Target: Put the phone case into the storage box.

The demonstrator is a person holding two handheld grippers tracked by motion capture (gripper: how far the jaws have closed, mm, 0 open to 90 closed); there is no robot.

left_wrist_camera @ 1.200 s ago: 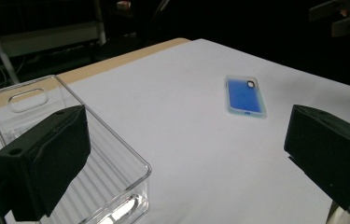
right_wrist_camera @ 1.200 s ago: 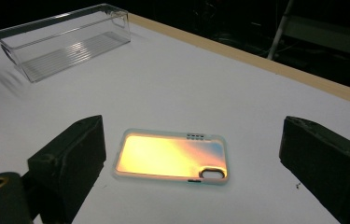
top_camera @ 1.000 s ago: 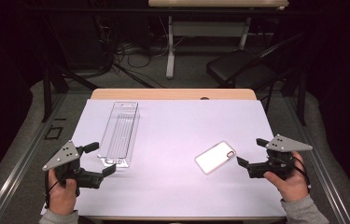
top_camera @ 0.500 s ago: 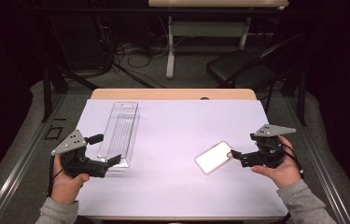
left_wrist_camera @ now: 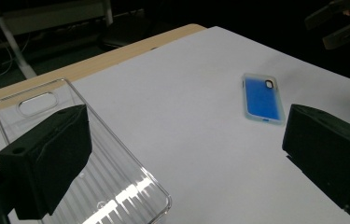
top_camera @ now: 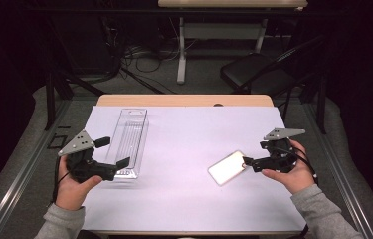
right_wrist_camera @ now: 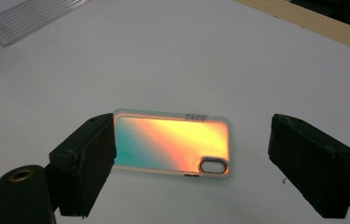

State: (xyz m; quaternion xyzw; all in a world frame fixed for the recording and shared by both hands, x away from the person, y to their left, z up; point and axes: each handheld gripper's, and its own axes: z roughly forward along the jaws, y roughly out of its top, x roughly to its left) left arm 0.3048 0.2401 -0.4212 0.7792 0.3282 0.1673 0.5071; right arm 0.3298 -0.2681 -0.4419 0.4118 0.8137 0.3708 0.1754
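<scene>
1 iridescent phone case [right_wrist_camera: 172, 142] lies flat on the white surface [top_camera: 189, 144], right of the clear tray [top_camera: 129, 142], free for pickup. Right tool [top_camera: 248, 164] at its edge, jaws apart, just been closing, not clamping. Left tool [top_camera: 117, 154] apart over the 1 tray.

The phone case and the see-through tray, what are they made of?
The phone case looks like glossy plastic with a rainbow-shimmer back: orange and teal in the right gripper view, blue in the left gripper view. Its pale rim may be soft rubbery plastic. The clear tray looks like thin, hard, shiny transparent plastic, ribbed along its floor.
</scene>
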